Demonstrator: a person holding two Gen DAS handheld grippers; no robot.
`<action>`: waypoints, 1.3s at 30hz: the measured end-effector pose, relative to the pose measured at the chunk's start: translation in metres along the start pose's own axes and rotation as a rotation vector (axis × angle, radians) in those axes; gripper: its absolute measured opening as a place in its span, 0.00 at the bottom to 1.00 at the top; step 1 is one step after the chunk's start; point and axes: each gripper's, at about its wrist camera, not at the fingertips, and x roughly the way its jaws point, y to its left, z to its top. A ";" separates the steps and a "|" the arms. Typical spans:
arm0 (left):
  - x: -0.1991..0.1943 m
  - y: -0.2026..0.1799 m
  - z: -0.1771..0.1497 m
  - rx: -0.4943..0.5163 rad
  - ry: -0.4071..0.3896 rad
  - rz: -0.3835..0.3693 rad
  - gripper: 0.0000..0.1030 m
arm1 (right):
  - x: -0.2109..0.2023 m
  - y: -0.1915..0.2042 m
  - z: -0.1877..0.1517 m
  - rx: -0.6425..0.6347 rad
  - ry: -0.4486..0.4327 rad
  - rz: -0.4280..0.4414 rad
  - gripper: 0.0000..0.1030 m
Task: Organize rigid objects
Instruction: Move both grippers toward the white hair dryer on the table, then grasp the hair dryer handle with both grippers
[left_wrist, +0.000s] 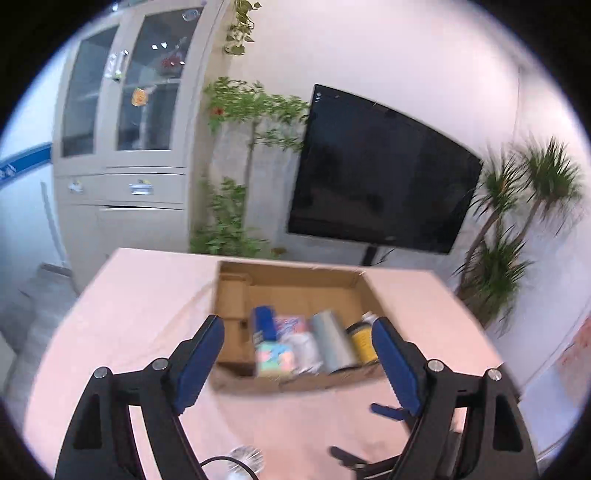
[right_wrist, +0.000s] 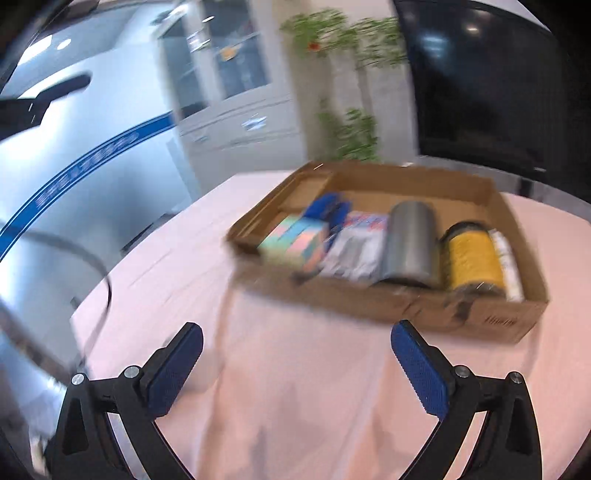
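Note:
A shallow cardboard box (left_wrist: 229, 288) (right_wrist: 480, 321) sits on a pink-clothed table (left_wrist: 140, 295) (right_wrist: 295, 369). Along its near side lie a pastel colourful box (left_wrist: 275, 356) (right_wrist: 295, 240) with a blue-capped item (left_wrist: 264, 323) (right_wrist: 328, 208), a white packet (left_wrist: 304, 345) (right_wrist: 356, 245), a grey cylinder (left_wrist: 332, 341) (right_wrist: 410, 243), a yellow jar (left_wrist: 364, 339) (right_wrist: 472, 258) and a white bottle (right_wrist: 508, 264). My left gripper (left_wrist: 297, 326) is open and empty, held above the table just short of the box. My right gripper (right_wrist: 297, 336) is open and empty, over the cloth in front of the box.
A blue-tipped tool (left_wrist: 386, 411) and a dark cable (left_wrist: 221, 461) lie on the cloth near the left gripper. Beyond the table are a black screen (left_wrist: 380, 173), potted plants (left_wrist: 236, 206) and a grey cabinet (left_wrist: 122, 129). Both views are blurred.

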 end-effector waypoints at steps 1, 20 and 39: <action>0.003 0.008 -0.019 -0.004 0.033 0.047 0.83 | 0.001 0.009 -0.010 -0.033 0.028 0.036 1.00; 0.176 0.030 -0.204 -0.440 0.604 -0.296 0.69 | 0.004 0.035 -0.094 -0.035 0.234 0.229 0.93; 0.189 0.019 -0.211 -0.349 0.666 -0.374 0.69 | -0.016 -0.025 -0.108 0.107 0.259 0.031 0.33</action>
